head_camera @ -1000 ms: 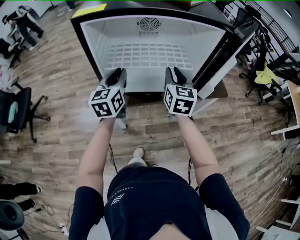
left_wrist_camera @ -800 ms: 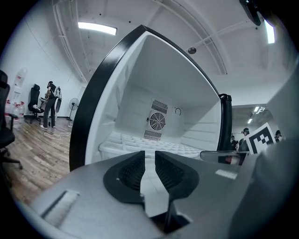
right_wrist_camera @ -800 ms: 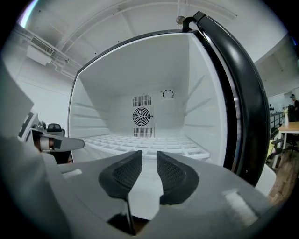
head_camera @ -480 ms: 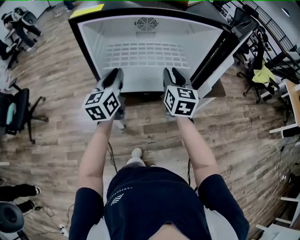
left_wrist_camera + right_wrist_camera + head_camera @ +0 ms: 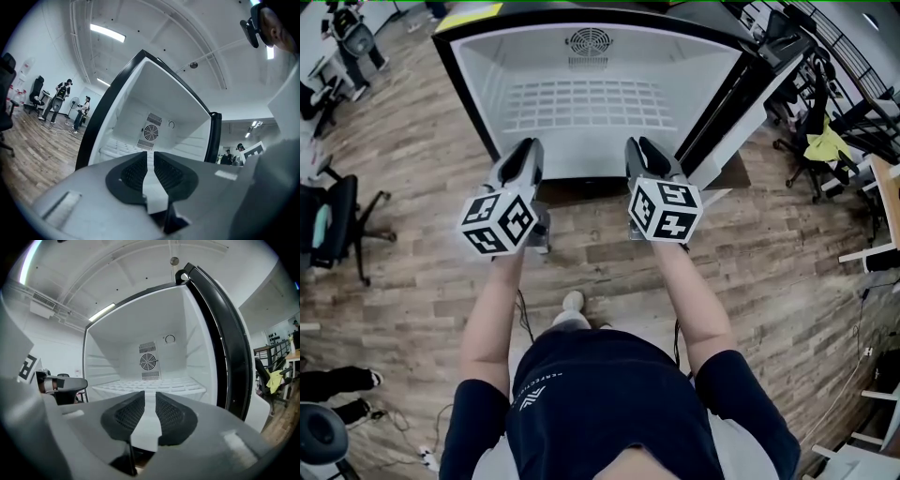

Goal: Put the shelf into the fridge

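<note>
The fridge (image 5: pixel 450 66) stands open in front of me, its door (image 5: pixel 741 103) swung out to the right. A white grid shelf (image 5: pixel 586 103) lies level inside, below the fan grille (image 5: pixel 589 42); it also shows as the shelf (image 5: pixel 180 384) and the shelf (image 5: pixel 115 149) in the gripper views. My left gripper (image 5: pixel 526 150) and right gripper (image 5: pixel 643 147) hover side by side just outside the fridge's front edge, pointing into it. Both sets of jaws have just been closing, and a narrow gap remains with nothing between them, seen at the left gripper (image 5: pixel 150 155) and right gripper (image 5: pixel 150 395).
Wooden floor lies all around. An office chair (image 5: pixel 337 225) stands at the left, and chairs with a yellow cloth (image 5: pixel 830 150) at the right. People stand far off at the left (image 5: pixel 61 101). The person's foot (image 5: pixel 575 304) is below the grippers.
Both grippers have drawn back a little from the fridge; the left marker cube has shifted left and lower in the picture. The shelf stays in place inside.
</note>
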